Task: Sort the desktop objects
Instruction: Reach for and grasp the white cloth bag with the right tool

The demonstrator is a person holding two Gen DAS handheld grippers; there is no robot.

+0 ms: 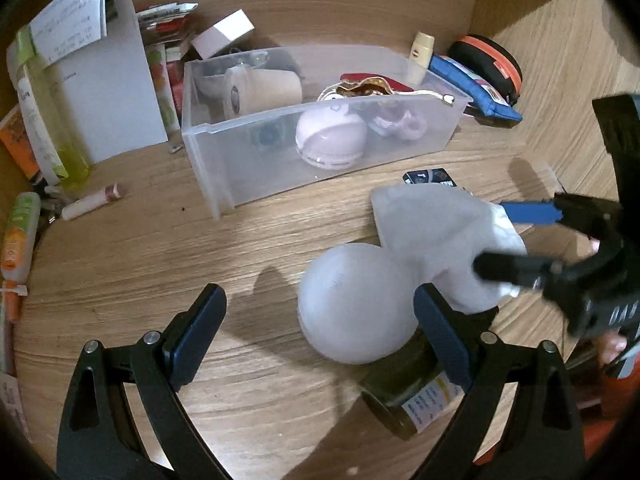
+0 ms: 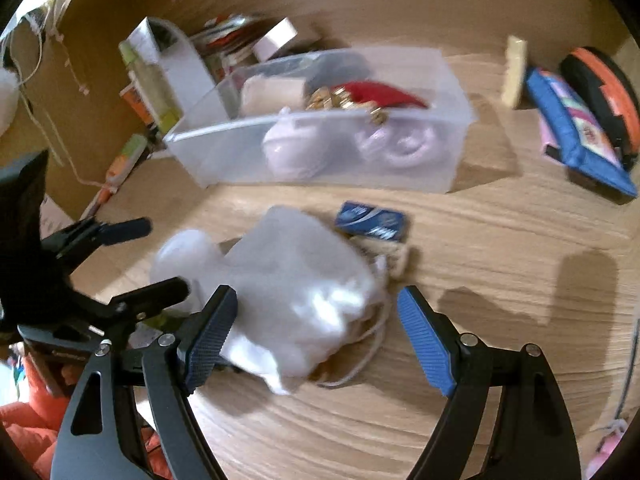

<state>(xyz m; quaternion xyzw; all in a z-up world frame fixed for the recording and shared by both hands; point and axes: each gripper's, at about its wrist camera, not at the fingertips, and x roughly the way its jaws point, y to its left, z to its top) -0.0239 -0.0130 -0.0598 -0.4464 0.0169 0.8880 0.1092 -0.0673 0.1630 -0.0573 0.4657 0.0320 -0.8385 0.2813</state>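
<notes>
Clear plastic bin point(image 1: 248, 160), well beyond both tongs, already part-filled: likely the sorting target. White drawstring pouch point(image 2: 296, 292) between wide right gripper point(image 2: 316, 340). White-capped dark bottle point(image 1: 356, 312) between wide left gripper point(image 1: 320, 340). Neither gripped.

Home desk nook: wooden desktop point(image 1: 240, 240), clear plastic bin point(image 1: 320, 152), toiletries clutter

White drawstring pouch point(image 2: 296, 292) lies crumpled beside round-capped bottle point(image 1: 360, 312).
</notes>
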